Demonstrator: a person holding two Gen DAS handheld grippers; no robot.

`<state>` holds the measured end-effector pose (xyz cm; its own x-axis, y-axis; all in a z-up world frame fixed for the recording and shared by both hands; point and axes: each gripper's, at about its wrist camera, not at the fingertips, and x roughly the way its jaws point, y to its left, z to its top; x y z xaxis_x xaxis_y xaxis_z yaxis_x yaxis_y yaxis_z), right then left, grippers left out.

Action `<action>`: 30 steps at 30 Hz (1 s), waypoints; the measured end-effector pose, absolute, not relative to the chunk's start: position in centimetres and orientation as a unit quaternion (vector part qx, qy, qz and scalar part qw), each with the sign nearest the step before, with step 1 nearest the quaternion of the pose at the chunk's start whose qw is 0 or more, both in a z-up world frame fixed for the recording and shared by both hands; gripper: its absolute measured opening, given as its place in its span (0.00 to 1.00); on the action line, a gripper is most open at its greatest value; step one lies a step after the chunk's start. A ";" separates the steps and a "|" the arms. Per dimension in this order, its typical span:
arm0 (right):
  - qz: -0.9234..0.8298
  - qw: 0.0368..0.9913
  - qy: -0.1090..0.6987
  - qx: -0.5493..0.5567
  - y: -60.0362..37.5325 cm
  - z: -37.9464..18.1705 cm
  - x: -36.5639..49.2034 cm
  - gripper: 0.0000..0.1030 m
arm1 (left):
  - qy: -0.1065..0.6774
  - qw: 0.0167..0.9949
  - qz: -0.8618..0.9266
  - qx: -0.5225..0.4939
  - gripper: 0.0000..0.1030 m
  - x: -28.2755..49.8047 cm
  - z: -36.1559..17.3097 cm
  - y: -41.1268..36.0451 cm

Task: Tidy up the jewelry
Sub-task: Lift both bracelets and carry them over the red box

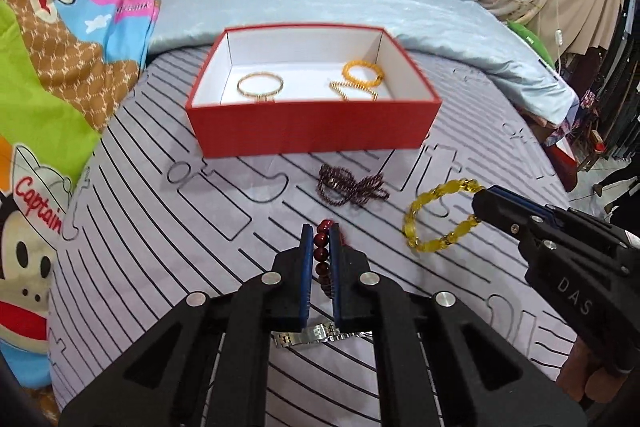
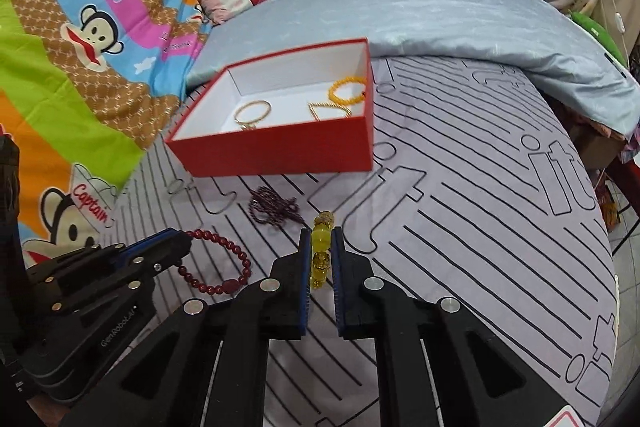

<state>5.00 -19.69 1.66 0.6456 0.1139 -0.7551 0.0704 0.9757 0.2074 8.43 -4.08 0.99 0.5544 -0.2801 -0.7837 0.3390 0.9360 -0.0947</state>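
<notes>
The left tongs (image 1: pixel 321 231) are gripping a dark red bead bracelet (image 2: pixel 224 259); the right tongs (image 2: pixel 321 231) are gripping a yellow bead bracelet (image 1: pixel 436 217). Both are lying in front of the red box (image 1: pixel 312 125) on the bed, as is a purple bead strand (image 1: pixel 352 185). Inside the box are lying a gold bangle (image 1: pixel 260 85), a gold chain (image 1: pixel 354 91) and an orange bead bracelet (image 1: pixel 362 71).

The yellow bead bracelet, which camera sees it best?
The left wrist view. There the yellow bead bracelet shows as a whole loop, pinched at one end by the right gripper. The right wrist view shows only a few beads edge-on between that gripper's fingers.
</notes>
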 end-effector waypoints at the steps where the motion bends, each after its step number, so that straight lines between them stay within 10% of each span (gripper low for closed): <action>1: 0.015 0.902 0.417 0.111 -19.6 2.1 4.9 0.09 | 0.436 0.882 -0.176 0.035 0.07 8.4 1.3 -4.0; 30: 0.054 0.931 0.350 0.088 -19.2 10.3 16.5 0.09 | 0.336 0.924 -0.176 0.041 0.07 20.2 10.6 -5.4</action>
